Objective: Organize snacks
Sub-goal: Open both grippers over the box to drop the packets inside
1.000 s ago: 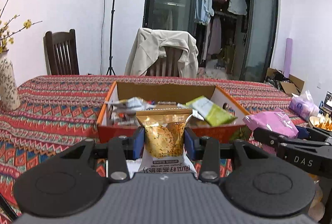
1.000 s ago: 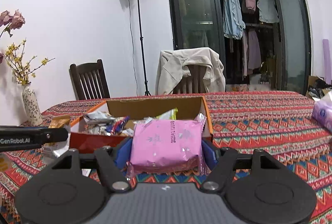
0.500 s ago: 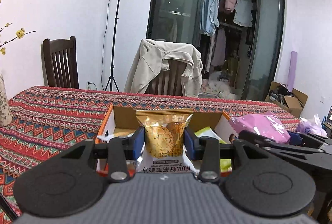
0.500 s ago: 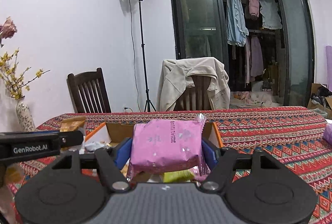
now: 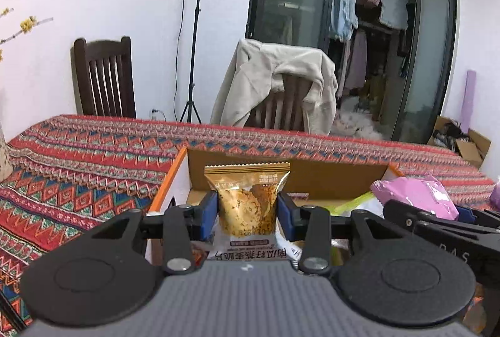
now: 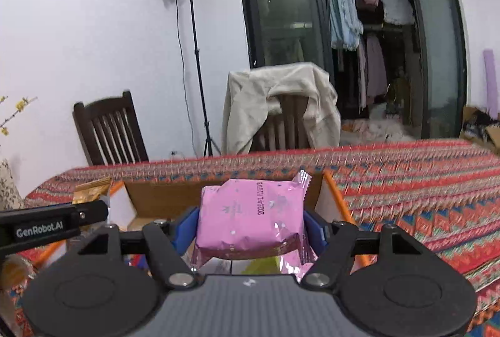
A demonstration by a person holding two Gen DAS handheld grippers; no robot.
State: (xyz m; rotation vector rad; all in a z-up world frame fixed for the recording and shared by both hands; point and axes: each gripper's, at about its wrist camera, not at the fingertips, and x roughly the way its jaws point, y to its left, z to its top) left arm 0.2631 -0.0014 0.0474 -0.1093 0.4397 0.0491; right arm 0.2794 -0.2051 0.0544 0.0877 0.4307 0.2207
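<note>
Both grippers over cardboard box (image 5: 312,174): left gripper (image 5: 247,208) pinching cracker packet (image 5: 247,199), right gripper (image 6: 251,226) pink packet (image 6: 250,212).

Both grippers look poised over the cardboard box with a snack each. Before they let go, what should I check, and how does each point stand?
1. Left gripper clamps the gold cracker packet: ok.
2. Right gripper clamps the pink packet: ok.
3. Both packets over the open cardboard box: ok.
4. Grippers apart, not touching: ok.
5. Free room in the box under each packet: cannot tell, hidden.
</note>
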